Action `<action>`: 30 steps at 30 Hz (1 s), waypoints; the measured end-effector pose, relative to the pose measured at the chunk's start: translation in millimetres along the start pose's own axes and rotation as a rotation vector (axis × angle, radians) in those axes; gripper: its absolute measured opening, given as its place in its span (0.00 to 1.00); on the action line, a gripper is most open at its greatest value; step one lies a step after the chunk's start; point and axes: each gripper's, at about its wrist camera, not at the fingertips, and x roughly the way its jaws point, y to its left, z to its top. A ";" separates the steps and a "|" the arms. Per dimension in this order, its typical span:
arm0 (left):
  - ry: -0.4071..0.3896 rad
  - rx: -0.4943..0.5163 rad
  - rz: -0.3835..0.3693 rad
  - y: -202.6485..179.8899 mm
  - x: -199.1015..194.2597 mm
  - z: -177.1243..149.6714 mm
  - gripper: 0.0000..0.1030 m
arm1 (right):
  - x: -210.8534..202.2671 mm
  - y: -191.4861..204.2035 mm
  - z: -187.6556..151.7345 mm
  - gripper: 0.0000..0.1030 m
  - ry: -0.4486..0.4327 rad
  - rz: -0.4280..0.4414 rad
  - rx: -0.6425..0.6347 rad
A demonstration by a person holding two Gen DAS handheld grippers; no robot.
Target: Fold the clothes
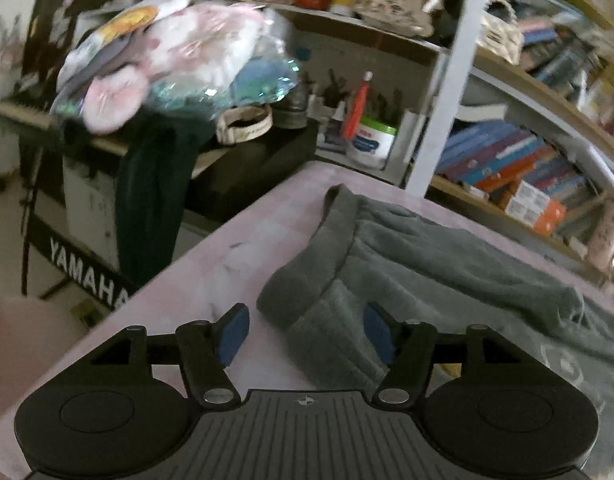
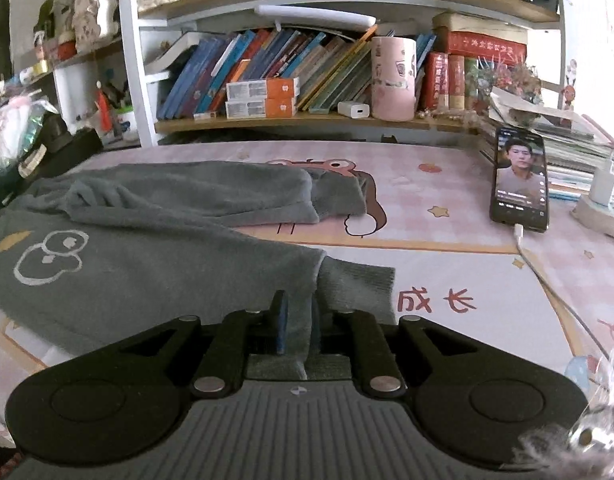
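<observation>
Left wrist view shows the left tongs (image 1: 305,334) standing apart at the bottom of the frame, nothing pinched, with a ribbed cuff of the grey sweatshirt (image 1: 447,264) lying between the blue pads (image 1: 233,334); a judgement: freed to take a new hold; right wrist view has the right tongs (image 2: 299,324) clamped together on the garment's edge at lower centre, likely pinning it for the fold; the sweatshirt spreads leftward over the pink table (image 2: 447,184); a phone (image 2: 519,178) stands propped at right.
</observation>
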 end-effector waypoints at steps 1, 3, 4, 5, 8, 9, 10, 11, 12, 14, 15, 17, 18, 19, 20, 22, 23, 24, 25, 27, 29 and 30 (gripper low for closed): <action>-0.002 -0.024 0.001 1.5 0.9 2.0 0.57 | -0.1 -1.5 -0.9 0.12 0.010 -0.003 0.001; 0.010 -0.071 -0.041 3.7 3.6 2.7 0.51 | 2.1 -4.6 -3.9 0.12 0.034 -0.016 0.004; 0.019 -0.086 -0.068 4.7 5.7 2.8 0.45 | 4.0 -6.7 -6.1 0.12 0.048 -0.021 0.009; 0.036 -0.110 -0.102 7.4 8.2 2.5 0.38 | 6.0 -9.6 -8.9 0.13 0.060 -0.017 0.022; 0.071 -0.193 -0.201 17.0 11.9 0.7 0.09 | 5.6 -14.0 -14.2 0.13 0.063 0.006 0.051; 0.044 -0.184 -0.201 16.1 6.1 1.2 0.08 | 4.8 -14.6 -15.0 0.14 0.065 0.010 0.056; 0.001 -0.152 -0.181 13.1 -3.4 3.3 0.08 | 4.1 -14.5 -15.7 0.15 0.067 0.017 0.060; -0.038 -0.134 -0.169 11.8 -12.2 5.1 0.08 | 3.5 -13.6 -16.4 0.15 0.069 0.029 0.062; -0.073 -0.123 -0.161 11.3 -20.3 6.6 0.08 | 2.8 -12.8 -17.2 0.15 0.071 0.041 0.064; -0.071 -0.102 -0.107 13.5 -23.2 7.0 0.08 | 1.4 -8.4 -18.6 0.16 0.074 0.068 0.060; -0.046 -0.092 -0.075 15.1 -20.4 6.2 0.08 | 0.7 -5.5 -19.3 0.16 0.074 0.079 0.055; 0.008 -0.058 -0.038 16.1 -14.0 0.8 0.09 | -0.9 -0.4 -20.7 0.22 0.073 0.090 0.044; 0.022 -0.046 -0.025 16.8 -13.2 -2.4 0.13 | -1.5 0.6 -20.6 0.24 0.072 0.088 0.041; 0.031 -0.037 -0.013 17.6 -13.1 -5.7 0.17 | -2.0 0.8 -20.0 0.27 0.069 0.080 0.041; 0.029 -0.029 -0.008 18.0 -14.6 -7.5 0.19 | -2.6 0.8 -19.3 0.32 0.065 0.070 0.042; -0.008 0.004 0.052 14.2 -25.6 -7.7 0.32 | -4.0 0.1 -18.1 0.41 0.053 0.047 0.044; -0.028 0.021 0.087 12.1 -31.5 -7.7 0.36 | -3.7 -0.8 -18.0 0.42 0.053 0.040 0.045; -0.076 0.050 0.112 7.5 -40.0 -7.8 0.39 | -2.7 -2.0 -18.3 0.42 0.055 0.036 0.048; -0.133 0.083 0.133 2.1 -49.4 -7.9 0.39 | -1.3 -2.9 -19.0 0.42 0.059 0.034 0.049; -0.248 0.148 0.177 -8.8 -68.1 -8.0 0.39 | 2.1 -3.1 -20.9 0.41 0.072 0.031 0.046; -0.248 0.155 0.113 -15.2 -70.9 -5.4 0.39 | 3.2 -0.5 -21.0 0.38 0.072 0.022 0.025; -0.239 0.154 0.073 -18.0 -71.0 -3.8 0.39 | 3.6 0.5 -21.1 0.37 0.073 0.017 0.016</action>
